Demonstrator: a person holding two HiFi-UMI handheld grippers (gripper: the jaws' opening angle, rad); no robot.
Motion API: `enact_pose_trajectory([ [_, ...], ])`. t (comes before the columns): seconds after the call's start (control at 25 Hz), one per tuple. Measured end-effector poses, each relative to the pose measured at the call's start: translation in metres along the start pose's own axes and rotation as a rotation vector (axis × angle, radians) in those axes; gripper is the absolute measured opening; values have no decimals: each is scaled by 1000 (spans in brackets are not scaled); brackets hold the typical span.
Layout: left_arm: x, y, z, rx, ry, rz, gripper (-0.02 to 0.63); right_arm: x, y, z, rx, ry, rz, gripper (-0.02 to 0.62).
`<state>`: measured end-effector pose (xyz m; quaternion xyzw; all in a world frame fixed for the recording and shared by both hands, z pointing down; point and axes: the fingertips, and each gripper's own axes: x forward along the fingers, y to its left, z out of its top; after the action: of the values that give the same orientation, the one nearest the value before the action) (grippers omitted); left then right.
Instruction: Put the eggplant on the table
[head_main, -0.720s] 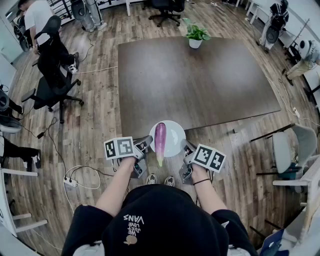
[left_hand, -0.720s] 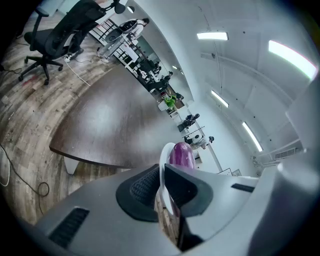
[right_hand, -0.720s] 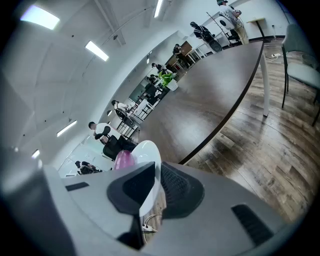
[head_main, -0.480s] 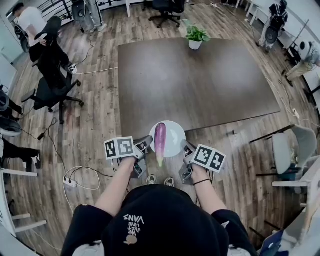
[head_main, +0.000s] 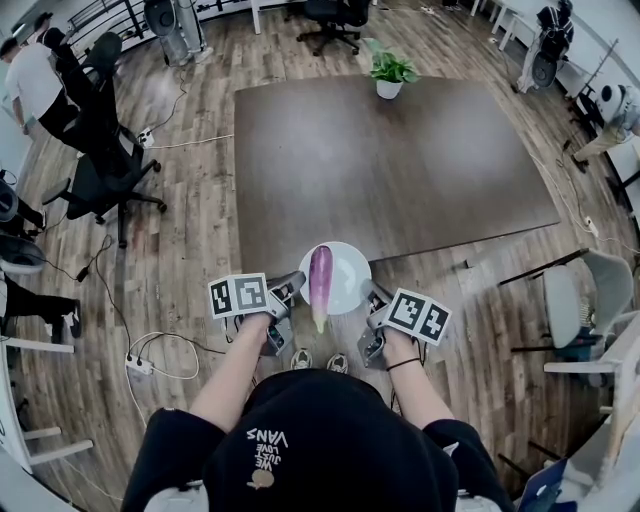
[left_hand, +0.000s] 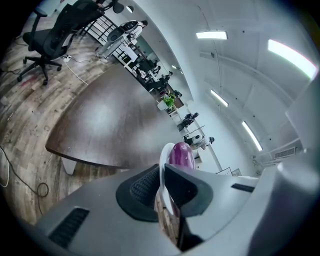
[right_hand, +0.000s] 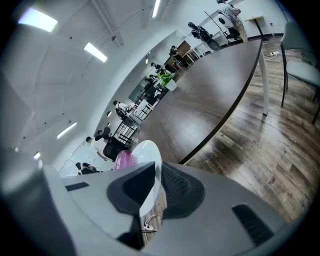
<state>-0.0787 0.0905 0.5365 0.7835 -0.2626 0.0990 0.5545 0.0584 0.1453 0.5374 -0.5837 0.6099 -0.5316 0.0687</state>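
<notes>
Only a bystander beyond the bench's far left corner has stepped away. Fingers of the left gripper and right gripper pinch opposite rims of the plate, with the eggplant lying on it at the bench's near edge. Carry it forward level, both sides even.

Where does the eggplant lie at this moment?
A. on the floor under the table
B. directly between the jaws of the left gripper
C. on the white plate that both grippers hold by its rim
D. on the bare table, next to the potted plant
C: the eggplant lies along the white plate, and the left gripper and the right gripper each clamp its rim.
</notes>
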Motion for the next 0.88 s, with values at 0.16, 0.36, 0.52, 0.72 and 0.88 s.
enact_pose_trajectory([
  [0.16, 3, -1, -3, -4, -1, -1, 31, -2, -4, 1, 2, -1, 1, 43],
  [0.36, 7, -4, -10, -13, -10, 3, 31, -7, -10, 3, 3, 8, 10, 43],
  [0.52, 14, -7, -17, -32, -23, 5, 31, -9, -19, 7, -1, 24, 13, 43],
  [0.72, 21, -8, -21, -44, -53, 8, 31, -9, -26, 13, -19, 40, 35, 43],
  [0.88, 20, -5, -20, -58, -81, 16, 31, -3, -25, 16, -31, 53, 52, 43],
])
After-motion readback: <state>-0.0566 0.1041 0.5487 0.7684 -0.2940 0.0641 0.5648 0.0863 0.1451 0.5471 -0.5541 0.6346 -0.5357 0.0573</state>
